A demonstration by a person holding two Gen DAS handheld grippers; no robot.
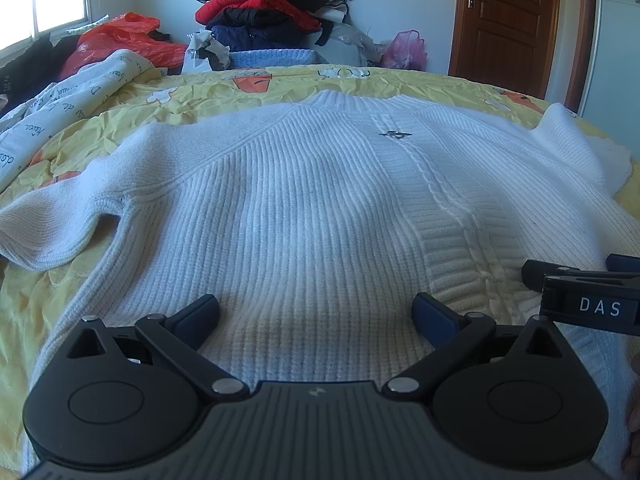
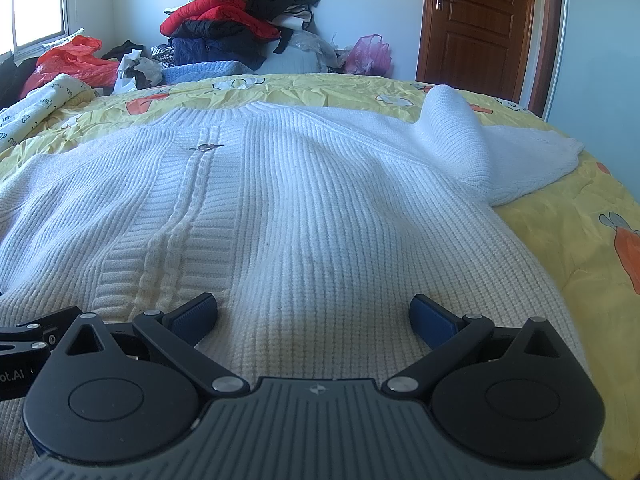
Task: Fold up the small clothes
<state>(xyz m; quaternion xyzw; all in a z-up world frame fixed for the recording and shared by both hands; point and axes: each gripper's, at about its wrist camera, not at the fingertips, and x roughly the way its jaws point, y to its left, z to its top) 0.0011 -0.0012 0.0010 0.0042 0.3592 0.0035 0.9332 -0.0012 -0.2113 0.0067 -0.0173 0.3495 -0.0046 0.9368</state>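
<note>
A white ribbed knit sweater (image 1: 304,200) (image 2: 320,208) lies spread flat, front up, on a yellow bed cover, collar at the far side. A cable band with a small metal clasp (image 1: 395,134) (image 2: 206,147) runs down its middle. Its left sleeve (image 1: 44,236) lies bent beside the body. Its right sleeve (image 2: 480,148) is humped up and folded outward. My left gripper (image 1: 316,314) hovers open just over the hem, left of the cable band, nothing between its fingers. My right gripper (image 2: 314,314) stands open over the hem, right of the band; it also shows in the left wrist view (image 1: 560,276).
The yellow printed bed cover (image 2: 580,248) (image 1: 60,148) extends past the sweater on both sides. A white printed cloth (image 1: 48,112) lies at the far left. A heap of red and dark clothes (image 1: 272,12), plastic bags and a blue knit sit behind the bed. A brown door (image 2: 480,20) stands at the far right.
</note>
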